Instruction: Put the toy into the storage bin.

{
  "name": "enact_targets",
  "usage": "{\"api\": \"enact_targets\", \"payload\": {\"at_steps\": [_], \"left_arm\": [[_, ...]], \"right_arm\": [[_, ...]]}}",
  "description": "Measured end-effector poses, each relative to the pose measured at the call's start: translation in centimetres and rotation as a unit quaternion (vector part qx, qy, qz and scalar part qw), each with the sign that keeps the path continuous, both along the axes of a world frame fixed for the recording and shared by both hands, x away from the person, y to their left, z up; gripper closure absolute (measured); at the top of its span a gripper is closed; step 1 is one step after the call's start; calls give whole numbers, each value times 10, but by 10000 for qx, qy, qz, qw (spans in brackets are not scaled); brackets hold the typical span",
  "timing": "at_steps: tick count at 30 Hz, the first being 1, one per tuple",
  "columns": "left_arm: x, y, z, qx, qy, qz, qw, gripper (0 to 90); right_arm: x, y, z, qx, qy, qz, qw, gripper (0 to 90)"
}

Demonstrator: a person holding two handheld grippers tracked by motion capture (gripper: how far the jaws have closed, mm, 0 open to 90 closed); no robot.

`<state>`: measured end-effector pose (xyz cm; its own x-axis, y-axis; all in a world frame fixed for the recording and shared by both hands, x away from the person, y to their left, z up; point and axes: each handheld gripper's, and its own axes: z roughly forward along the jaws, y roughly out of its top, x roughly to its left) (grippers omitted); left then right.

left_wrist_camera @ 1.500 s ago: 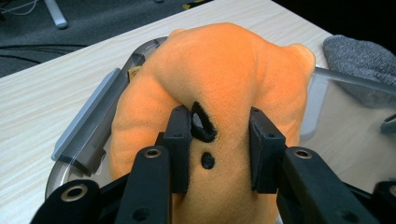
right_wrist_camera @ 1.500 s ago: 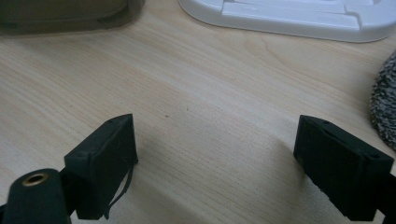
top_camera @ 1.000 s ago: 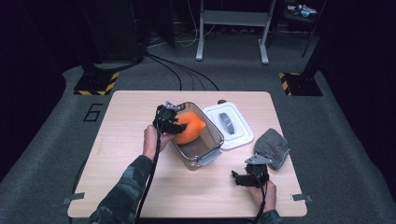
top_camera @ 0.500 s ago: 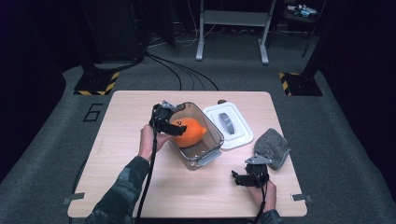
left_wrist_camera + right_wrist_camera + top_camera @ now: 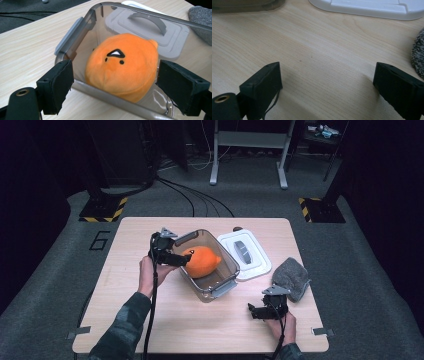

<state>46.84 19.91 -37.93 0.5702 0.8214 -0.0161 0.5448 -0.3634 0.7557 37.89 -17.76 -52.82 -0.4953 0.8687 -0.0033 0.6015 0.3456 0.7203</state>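
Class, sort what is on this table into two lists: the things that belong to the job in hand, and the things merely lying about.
In the job:
- orange plush, lying in the box
- clear box
- white lid, beside the box
- left gripper, open at the box, jaws just opened off the plush

Lying about:
- grey cloth
- right gripper, open over bare table

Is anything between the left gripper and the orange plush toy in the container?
Yes: the near wall of the clear smoke-tinted plastic container crosses in front of the orange plush toy, between it and the open left gripper, whose jaws have just been opening.
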Motion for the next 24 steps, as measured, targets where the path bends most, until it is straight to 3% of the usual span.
{"api": "enact_targets", "payload": {"at_steps": [4, 10, 18, 24], "left_arm": [[-7, 10, 2, 74, -43, 30, 10000, 139], [-19, 26, 1, 82, -146, 156, 9997, 120], [-36, 48, -14, 87, -99, 331, 9994, 118], [-49, 63, -29, 98, -56, 466, 9988, 116]], "right_arm": [[1, -1, 1, -50, 12, 44, 10000, 71], [0, -1, 5, 123, 140, 52, 9998, 50], [2, 9, 31, 153, 91, 159, 9997, 51], [13, 9, 50, 43, 39, 165, 9998, 52]]}}
